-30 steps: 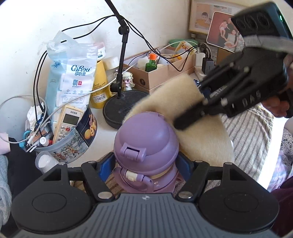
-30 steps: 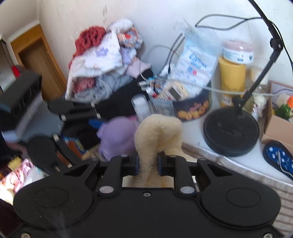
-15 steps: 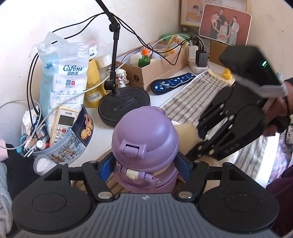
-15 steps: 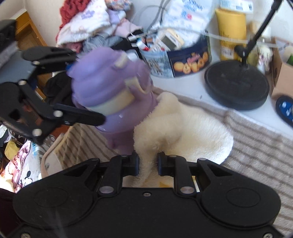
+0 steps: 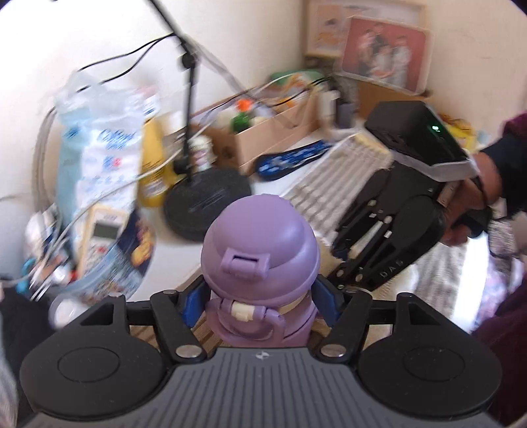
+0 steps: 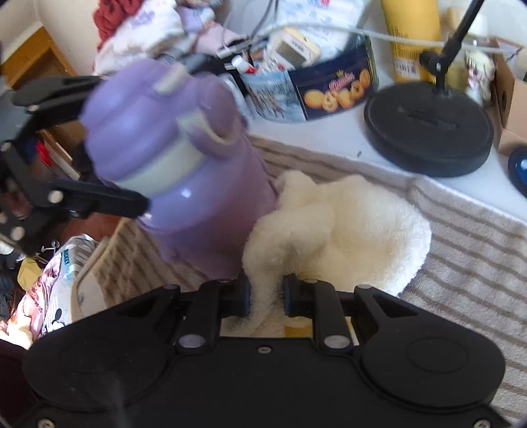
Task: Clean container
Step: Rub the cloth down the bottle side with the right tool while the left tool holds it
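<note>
A purple lidded bottle (image 5: 260, 250) with a cream band stands between my left gripper's (image 5: 260, 296) blue-padded fingers, which are shut on its body. In the right wrist view the bottle (image 6: 184, 158) leans over a striped towel (image 6: 467, 250). My right gripper (image 6: 266, 293) is shut on a fluffy cream cloth (image 6: 346, 224) that lies bunched on the towel against the bottle's lower right side. In the left wrist view the right gripper's body (image 5: 395, 210) sits right of the bottle; the cloth is hidden there.
A black round lamp base (image 6: 428, 128) and a cookie tin (image 6: 329, 89) full of small items stand behind the towel. A yellow bottle (image 6: 411, 36), a cardboard box (image 5: 273, 138) and a clothes pile (image 6: 148, 29) crowd the back. Cables hang across.
The cloth came down from the bottle's top to its lower side and now rests on the towel. The left gripper with the bottle has shifted, blurring its view.
</note>
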A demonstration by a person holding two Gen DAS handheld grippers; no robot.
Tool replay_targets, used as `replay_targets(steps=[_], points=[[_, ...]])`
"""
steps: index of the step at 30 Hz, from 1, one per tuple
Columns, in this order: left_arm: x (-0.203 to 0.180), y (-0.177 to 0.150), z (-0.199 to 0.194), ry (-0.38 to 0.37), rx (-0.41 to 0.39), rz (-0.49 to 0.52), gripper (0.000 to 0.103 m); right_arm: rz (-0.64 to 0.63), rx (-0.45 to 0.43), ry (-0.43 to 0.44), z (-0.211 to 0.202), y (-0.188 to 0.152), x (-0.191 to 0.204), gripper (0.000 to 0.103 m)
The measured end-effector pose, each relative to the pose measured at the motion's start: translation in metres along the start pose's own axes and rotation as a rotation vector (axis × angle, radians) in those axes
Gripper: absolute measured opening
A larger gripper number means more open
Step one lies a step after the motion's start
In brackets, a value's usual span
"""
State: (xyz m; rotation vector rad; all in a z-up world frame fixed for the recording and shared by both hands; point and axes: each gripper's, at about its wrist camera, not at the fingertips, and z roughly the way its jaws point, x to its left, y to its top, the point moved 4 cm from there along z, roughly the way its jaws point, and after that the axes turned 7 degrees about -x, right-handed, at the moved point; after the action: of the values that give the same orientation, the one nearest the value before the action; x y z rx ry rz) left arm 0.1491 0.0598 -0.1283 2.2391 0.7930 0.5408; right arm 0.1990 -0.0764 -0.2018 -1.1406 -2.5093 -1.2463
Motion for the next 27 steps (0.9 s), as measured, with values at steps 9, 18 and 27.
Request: replay_targets(steps=[9, 18, 27], points=[[0.029, 0.001, 0.007, -0.089, 0.053, 0.014, 0.067, -0.076, 0.002, 0.009, -0.011, -0.001, 0.025, 0.018], [-0.002, 0.004, 0.002, 0.288, 0.061, -0.409, 0.076, 0.051, -0.117, 0.011, -0.042, 0.004, 0.005, 0.018], [-0.03, 0.028, 0.013, 0.558, 0.053, -0.414, 0.076, 0.076, -0.207, 0.037, -0.079, 0.021, -0.009, 0.018]])
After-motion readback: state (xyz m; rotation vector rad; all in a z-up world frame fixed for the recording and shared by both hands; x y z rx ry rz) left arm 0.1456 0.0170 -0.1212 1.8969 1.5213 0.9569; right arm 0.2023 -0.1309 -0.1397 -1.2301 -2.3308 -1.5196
